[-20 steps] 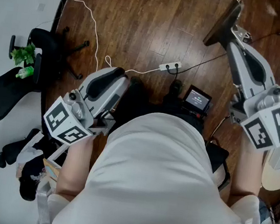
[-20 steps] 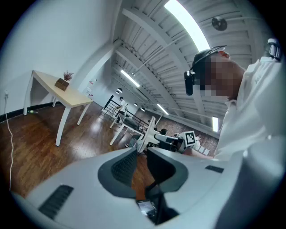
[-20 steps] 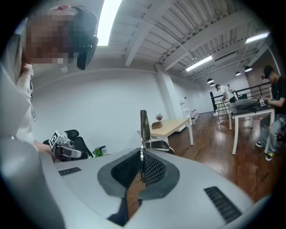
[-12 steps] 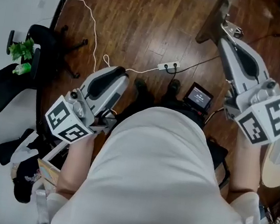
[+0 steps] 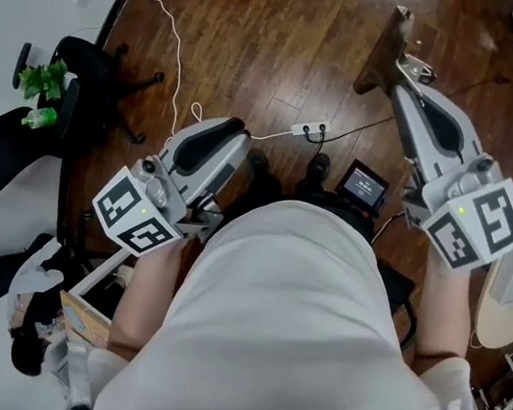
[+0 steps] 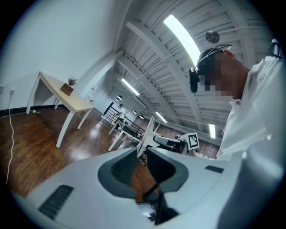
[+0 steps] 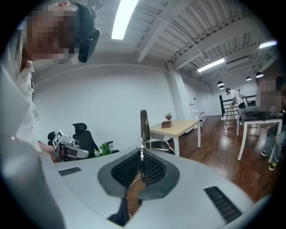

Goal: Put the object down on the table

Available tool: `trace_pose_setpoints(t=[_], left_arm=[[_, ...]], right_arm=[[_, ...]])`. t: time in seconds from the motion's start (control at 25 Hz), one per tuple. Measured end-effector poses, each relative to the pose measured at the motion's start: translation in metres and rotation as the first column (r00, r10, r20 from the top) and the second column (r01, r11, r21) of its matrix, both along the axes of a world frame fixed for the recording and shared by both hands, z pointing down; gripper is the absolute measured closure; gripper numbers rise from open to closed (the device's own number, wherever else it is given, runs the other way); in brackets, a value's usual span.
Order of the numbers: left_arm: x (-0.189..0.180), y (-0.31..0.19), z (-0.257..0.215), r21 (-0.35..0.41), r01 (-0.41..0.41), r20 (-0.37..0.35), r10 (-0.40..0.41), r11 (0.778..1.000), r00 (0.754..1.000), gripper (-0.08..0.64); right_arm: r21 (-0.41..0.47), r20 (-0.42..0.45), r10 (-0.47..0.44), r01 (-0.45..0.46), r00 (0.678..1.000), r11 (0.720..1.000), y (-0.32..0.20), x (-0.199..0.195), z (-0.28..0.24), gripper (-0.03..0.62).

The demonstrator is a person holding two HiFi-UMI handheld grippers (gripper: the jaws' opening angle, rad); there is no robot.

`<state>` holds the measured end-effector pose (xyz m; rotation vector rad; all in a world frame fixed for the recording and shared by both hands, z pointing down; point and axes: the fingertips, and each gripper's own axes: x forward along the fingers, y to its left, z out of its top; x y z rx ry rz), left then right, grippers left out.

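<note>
My right gripper [image 5: 403, 68] is shut on a thin, flat brown board [image 5: 381, 48] that stands on edge past its jaws, high above the wooden floor. In the right gripper view the board [image 7: 144, 127] rises as a narrow strip from between the closed jaws of the right gripper [image 7: 141, 154]. My left gripper [image 5: 238, 132] is held at the left, close to the person's body. Its jaws meet at the tips with nothing between them in the left gripper view [image 6: 142, 154]. Beyond them the board [image 6: 146, 133] shows far off.
A pale round table [image 5: 509, 292] lies at the right edge. A black office chair [image 5: 79, 89] with a green plant [image 5: 42, 82] stands at the left. A power strip [image 5: 307, 127] with a white cable and a small screen device [image 5: 364, 181] lie on the floor. Light wooden table [image 7: 178, 127] behind.
The right gripper has carried the board a little to the left and farther out. The left gripper has shifted slightly right and up. Both stay shut.
</note>
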<state>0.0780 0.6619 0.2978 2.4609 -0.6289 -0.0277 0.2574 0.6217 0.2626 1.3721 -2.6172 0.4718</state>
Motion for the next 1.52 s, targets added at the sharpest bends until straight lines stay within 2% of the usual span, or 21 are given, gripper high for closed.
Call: trace_pose_setpoints(t=[0.16,0.44,0.8,1.0,1.28,1.52], left_arm=[[-0.015,-0.008,-0.005,0.015,0.009,-0.008,-0.009,1.000,1.000,0.489],[-0.068,-0.011,-0.017,0.034,0.015,-0.012,-0.015,0.999,1.000,0.489],[-0.145,-0.011,-0.004,0.010,-0.002,-0.015,0.003,1.000,1.000,0.489],[-0.173,-0.015,-0.003,0.011,0.005,-0.029,-0.005,1.000,1.000,0.489],[-0.194,-0.015,-0.003,0.017,0.027,-0.033,-0.026,0.999,0.999,0.489],[-0.207,-0.032,-0.001,0.018,0.067,-0.045,-0.066,0.998,0.997,0.489]], right_arm=[[-0.001,-0.012,-0.006,0.006,1.000,1.000,-0.003,-0.016,-0.004,0.588],[-0.001,-0.044,-0.013,0.013,0.999,1.000,-0.008,-0.067,-0.015,0.588],[-0.006,-0.084,0.004,-0.004,0.996,1.000,-0.014,-0.137,-0.016,0.588],[0.021,-0.109,0.019,-0.016,0.994,1.000,-0.022,-0.156,-0.021,0.588],[0.056,-0.123,0.011,-0.004,0.992,0.998,-0.032,-0.174,-0.033,0.589],[0.051,-0.134,-0.027,0.035,0.991,0.998,-0.057,-0.191,-0.031,0.588]])
